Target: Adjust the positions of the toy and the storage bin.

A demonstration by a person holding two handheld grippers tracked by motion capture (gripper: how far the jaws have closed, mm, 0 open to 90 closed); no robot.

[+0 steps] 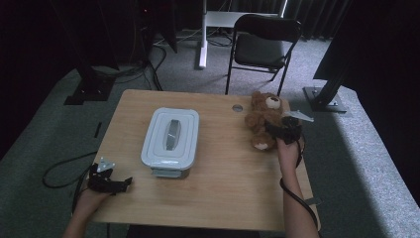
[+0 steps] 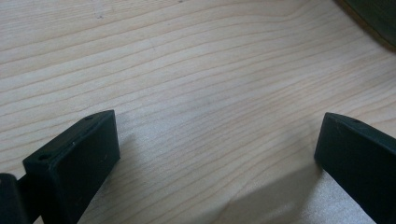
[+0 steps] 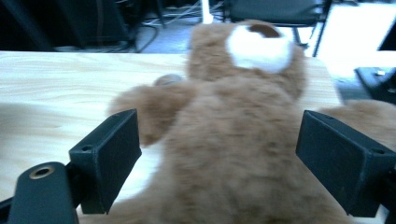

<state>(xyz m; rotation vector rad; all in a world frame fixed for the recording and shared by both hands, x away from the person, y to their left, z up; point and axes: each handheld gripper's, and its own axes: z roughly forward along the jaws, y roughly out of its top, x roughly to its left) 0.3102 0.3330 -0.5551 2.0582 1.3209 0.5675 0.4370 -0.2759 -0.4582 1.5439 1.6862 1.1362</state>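
The left gripper rests at the table's near left corner, jaws wide over bare wood. A lidded box sits mid-table. At the far right, the right gripper stands wide apart around the teddy bear, not pressing it.

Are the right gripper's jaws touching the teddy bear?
Apart. In the right gripper view, the right gripper stands open around the teddy bear, with table showing between the left jaw and the fur.
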